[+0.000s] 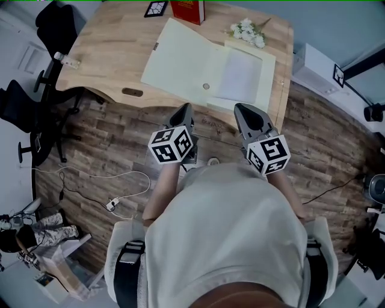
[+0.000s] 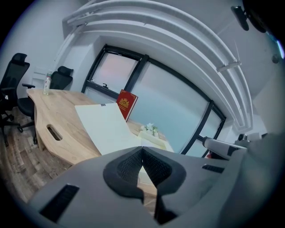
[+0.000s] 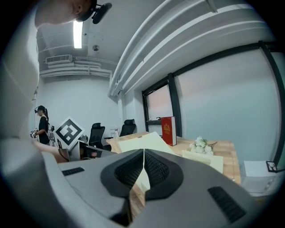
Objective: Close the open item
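A pale cream folder (image 1: 204, 69) lies open on the wooden desk (image 1: 120, 54), its cover flap spread to the left and a white sheet (image 1: 240, 78) inside on the right. It also shows in the left gripper view as a pale folder (image 2: 107, 127) and in the right gripper view as the same folder (image 3: 147, 142). My left gripper (image 1: 184, 112) hangs just short of the desk's near edge, jaws shut and empty. My right gripper (image 1: 245, 113) is beside it, near the folder's front edge, jaws also shut with nothing in them.
A red book (image 1: 187, 10) stands at the desk's far edge, with white flowers (image 1: 248, 31) to its right. A small bottle (image 1: 65, 59) lies at the desk's left. Black office chairs (image 1: 24, 108) stand left of the desk. Cables (image 1: 114, 201) trail on the wood floor.
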The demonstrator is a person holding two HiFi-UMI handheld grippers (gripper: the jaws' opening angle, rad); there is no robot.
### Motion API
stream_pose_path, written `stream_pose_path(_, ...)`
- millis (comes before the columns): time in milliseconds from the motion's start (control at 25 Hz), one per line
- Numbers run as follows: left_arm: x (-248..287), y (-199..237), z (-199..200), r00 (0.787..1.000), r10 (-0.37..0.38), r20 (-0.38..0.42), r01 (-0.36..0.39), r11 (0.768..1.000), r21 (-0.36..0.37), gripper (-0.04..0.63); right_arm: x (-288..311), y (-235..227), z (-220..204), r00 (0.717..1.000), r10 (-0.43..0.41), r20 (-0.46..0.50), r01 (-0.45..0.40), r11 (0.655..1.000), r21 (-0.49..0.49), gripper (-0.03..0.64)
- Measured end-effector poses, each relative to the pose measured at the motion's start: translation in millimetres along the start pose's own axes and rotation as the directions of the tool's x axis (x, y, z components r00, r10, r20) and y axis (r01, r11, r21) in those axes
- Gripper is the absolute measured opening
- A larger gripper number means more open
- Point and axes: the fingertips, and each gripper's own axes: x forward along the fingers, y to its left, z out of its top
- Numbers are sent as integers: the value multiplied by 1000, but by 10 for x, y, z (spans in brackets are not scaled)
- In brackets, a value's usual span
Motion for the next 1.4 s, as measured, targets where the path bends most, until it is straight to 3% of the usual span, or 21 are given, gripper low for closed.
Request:
stream_pose_path(520,198,195,249,999,-21,-24,22,999,32,21,112,-46,62,999,-51,4,51,999,12,20)
stream_pose_path(880,466,394,549,999,48,-12,-46,994,98,21,168,-179,26,1000,-5,-5,5,1000,-9,20)
stream_pose_path(1400,866,928,1096,986,163,-40,-162,986,37,21,368,-581,56,999,30,-14,-30,1000,6,20)
